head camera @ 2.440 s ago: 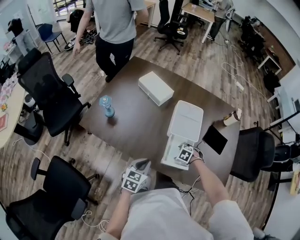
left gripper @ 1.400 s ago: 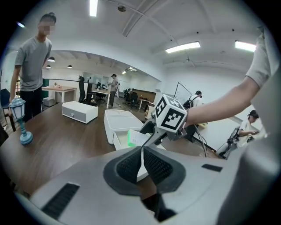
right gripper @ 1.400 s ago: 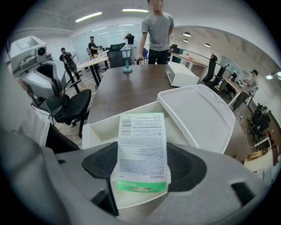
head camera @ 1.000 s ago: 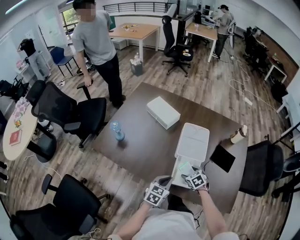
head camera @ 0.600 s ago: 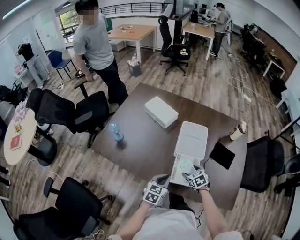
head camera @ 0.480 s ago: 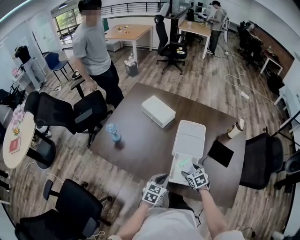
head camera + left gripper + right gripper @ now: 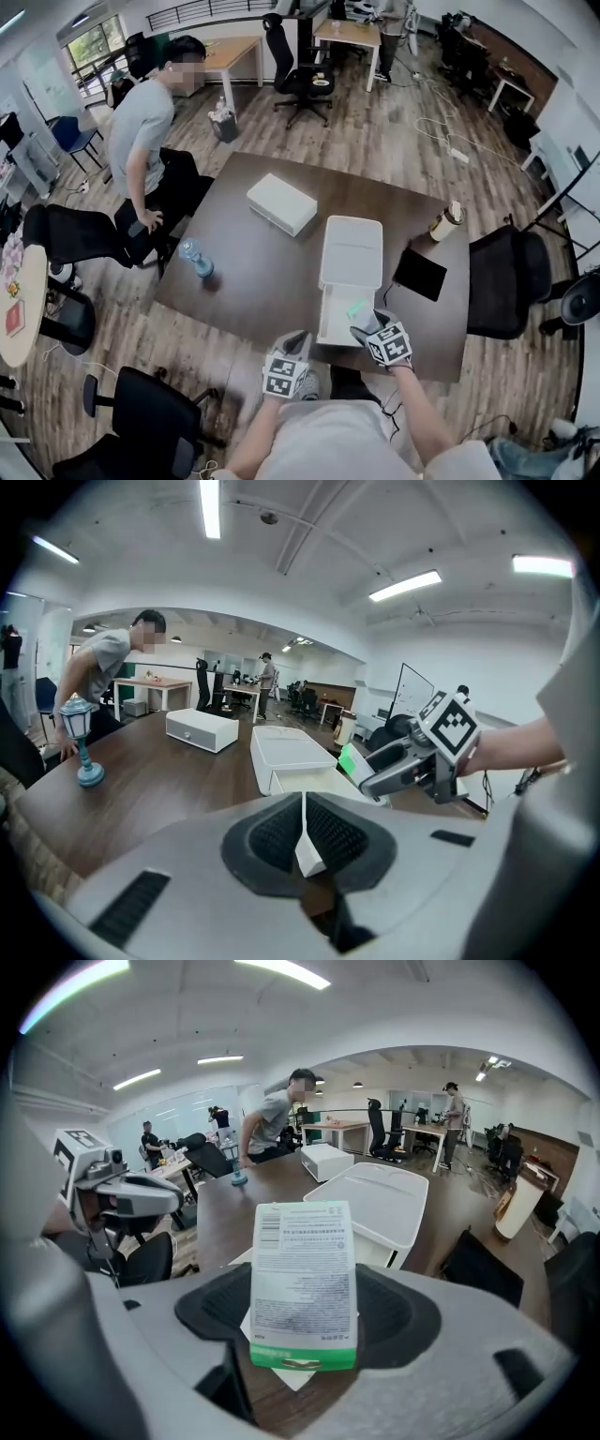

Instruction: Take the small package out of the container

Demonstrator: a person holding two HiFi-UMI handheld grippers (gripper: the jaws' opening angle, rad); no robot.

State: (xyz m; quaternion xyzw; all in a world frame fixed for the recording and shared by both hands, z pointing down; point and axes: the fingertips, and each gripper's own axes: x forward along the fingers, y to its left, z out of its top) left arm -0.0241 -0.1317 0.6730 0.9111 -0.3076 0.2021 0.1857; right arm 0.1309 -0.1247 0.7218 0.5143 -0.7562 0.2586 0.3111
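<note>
My right gripper is shut on a small flat package, white with a green edge, and holds it just above the near end of the open white container. In the right gripper view the package stands upright between the pads, printed side facing the camera, with the container's lid behind it. The left gripper view shows my right gripper with the package over the container. My left gripper hovers at the table's near edge, left of the container, shut and empty.
A second, closed white box lies further back on the brown table. A blue bottle stands at the left, a black tablet and a cup at the right. A person bends over a chair beside the table's left edge.
My right gripper has come up out of the container with the package. The person has walked to the table's left side and bent down. The left gripper stays put.
</note>
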